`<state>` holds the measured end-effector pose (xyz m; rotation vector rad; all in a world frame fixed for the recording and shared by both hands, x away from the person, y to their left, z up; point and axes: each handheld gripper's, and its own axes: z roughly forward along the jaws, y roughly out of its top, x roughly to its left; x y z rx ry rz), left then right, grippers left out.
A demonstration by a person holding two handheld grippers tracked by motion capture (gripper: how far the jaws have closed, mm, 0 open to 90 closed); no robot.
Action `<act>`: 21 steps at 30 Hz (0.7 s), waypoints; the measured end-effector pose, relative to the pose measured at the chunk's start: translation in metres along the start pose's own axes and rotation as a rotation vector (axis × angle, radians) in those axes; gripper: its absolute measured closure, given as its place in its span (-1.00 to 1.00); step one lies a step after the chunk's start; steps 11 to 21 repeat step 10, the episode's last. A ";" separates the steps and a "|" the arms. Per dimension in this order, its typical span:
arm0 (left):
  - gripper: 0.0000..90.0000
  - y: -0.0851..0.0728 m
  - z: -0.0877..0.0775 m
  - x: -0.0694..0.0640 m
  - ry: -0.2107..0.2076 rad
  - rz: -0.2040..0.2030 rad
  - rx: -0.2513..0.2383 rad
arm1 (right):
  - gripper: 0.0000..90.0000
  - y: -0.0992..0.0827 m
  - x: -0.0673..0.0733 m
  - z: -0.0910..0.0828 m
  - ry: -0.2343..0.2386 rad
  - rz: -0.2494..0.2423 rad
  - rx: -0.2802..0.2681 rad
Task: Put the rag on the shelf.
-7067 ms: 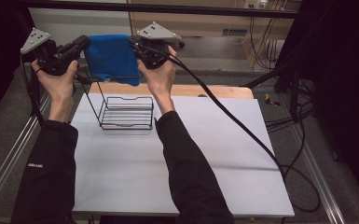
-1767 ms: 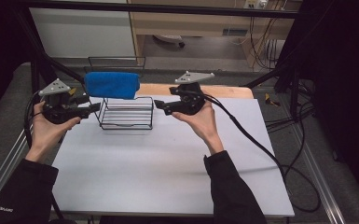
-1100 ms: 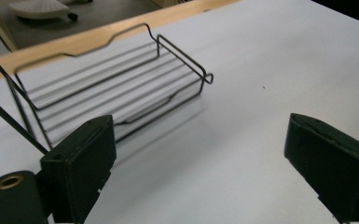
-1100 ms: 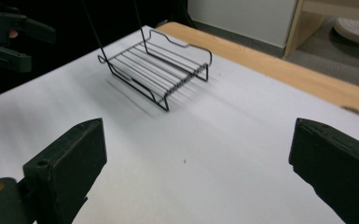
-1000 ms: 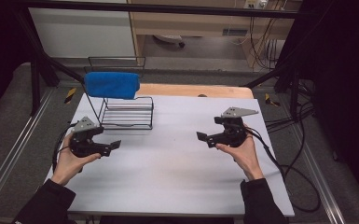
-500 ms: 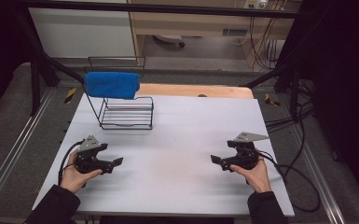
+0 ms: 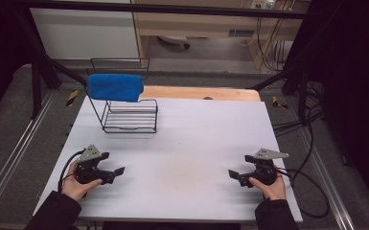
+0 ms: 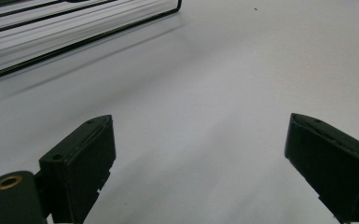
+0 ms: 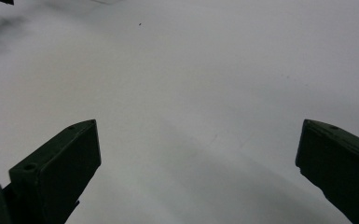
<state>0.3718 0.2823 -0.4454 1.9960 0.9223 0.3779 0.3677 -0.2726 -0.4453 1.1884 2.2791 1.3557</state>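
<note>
Jaws of both the left gripper [image 7: 110, 171] and right gripper [image 7: 235, 176] gape wide and empty, low over the near table [image 7: 196, 139]; a blue towel [image 7: 115, 87] drapes the far-left wire rack [image 7: 130, 116].

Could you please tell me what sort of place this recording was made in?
Probably a lab or workshop recording station: a white table inside a black metal frame, loose cables on the floor, and shelving behind.
</note>
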 end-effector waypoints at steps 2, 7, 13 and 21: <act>-0.81 -0.002 -0.001 0.000 0.000 0.000 -0.003 | -0.98 -0.002 0.000 -0.001 -0.001 0.002 0.001; -0.81 -0.004 0.001 0.002 0.005 -0.007 0.004 | -0.98 -0.005 0.001 -0.001 0.001 -0.007 0.007; -0.81 -0.004 0.001 0.001 0.007 -0.002 0.004 | -0.98 -0.005 0.001 0.000 0.002 -0.011 0.011; -0.81 -0.004 0.001 0.001 0.007 -0.002 0.004 | -0.98 -0.005 0.001 0.000 0.002 -0.011 0.011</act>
